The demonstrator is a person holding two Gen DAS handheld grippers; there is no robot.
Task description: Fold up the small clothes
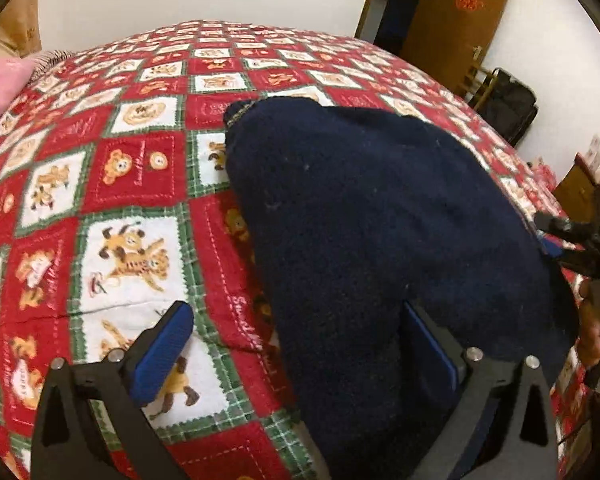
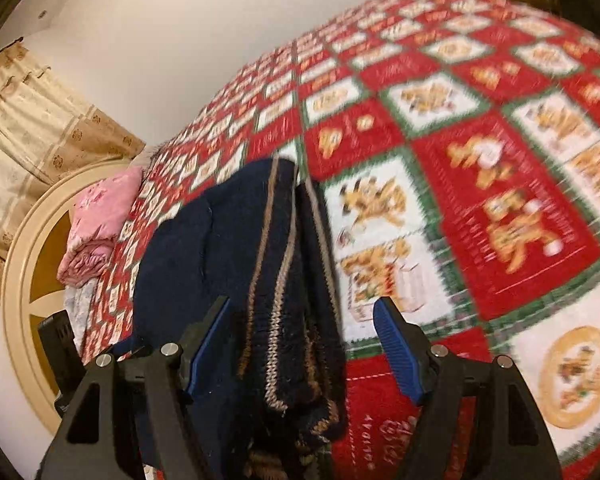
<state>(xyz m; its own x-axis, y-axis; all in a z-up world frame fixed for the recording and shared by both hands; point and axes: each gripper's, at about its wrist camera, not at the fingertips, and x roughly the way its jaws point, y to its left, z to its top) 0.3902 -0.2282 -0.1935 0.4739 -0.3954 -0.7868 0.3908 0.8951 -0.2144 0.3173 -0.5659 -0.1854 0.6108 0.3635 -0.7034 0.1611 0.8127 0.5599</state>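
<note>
A dark navy knit garment (image 1: 380, 216) lies folded on the quilted bed (image 1: 132, 184). My left gripper (image 1: 296, 312) stands wide open at its near edge. One blue pad (image 1: 164, 352) is over bare quilt and the other pad (image 1: 432, 344) is tucked against the cloth, so nothing is gripped. In the right wrist view the garment's tan-striped edge (image 2: 284, 280) hangs bunched between the spread jaws of my right gripper (image 2: 304, 304). The right-hand pad (image 2: 396, 348) is clear of the cloth. The right gripper (image 1: 560, 236) also shows at the garment's right side in the left wrist view.
The red, white and green bear-print quilt (image 2: 480, 200) covers the whole bed. A pink folded blanket (image 2: 96, 224) lies by the round headboard (image 2: 24, 264) and curtain (image 2: 24, 120). A brown door (image 1: 452, 20) and a black bag (image 1: 508, 104) stand past the far side.
</note>
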